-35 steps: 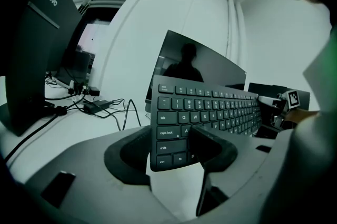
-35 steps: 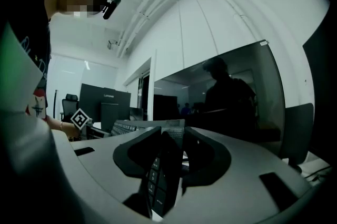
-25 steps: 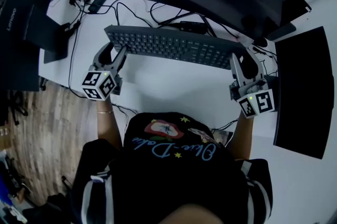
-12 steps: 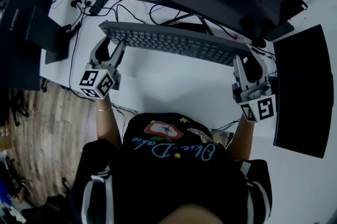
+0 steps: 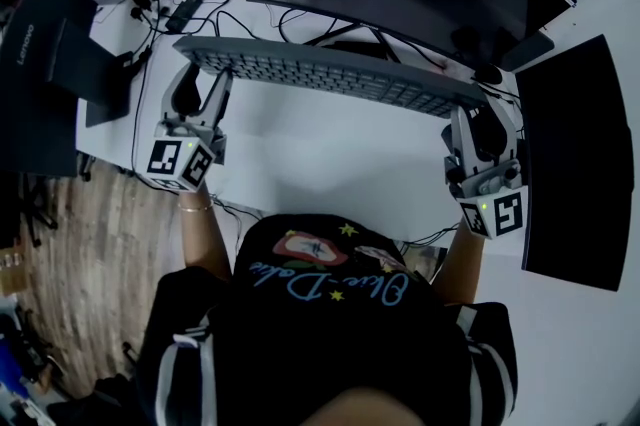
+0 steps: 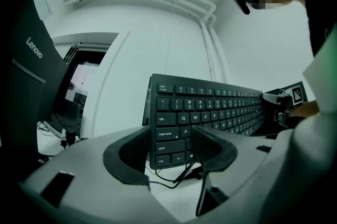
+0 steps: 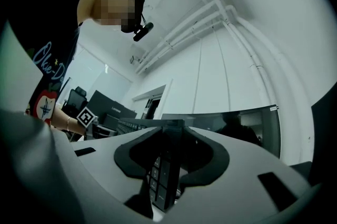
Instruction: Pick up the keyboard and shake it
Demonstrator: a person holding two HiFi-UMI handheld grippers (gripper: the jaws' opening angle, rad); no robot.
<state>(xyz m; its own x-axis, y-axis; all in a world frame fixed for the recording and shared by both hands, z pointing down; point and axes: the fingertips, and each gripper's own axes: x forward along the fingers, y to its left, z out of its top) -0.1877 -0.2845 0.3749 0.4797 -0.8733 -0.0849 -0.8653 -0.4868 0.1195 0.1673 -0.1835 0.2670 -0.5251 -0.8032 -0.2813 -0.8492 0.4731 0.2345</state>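
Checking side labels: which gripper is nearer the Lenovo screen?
Left. The left gripper grips the keyboard end beside the Lenovo screen; the right gripper, its jaws just closed further on the other end, is far across the desk.

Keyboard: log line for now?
keyboard: clear of desk | left gripper: shut on keyboard | right gripper: shut on keyboard, jaws just closing
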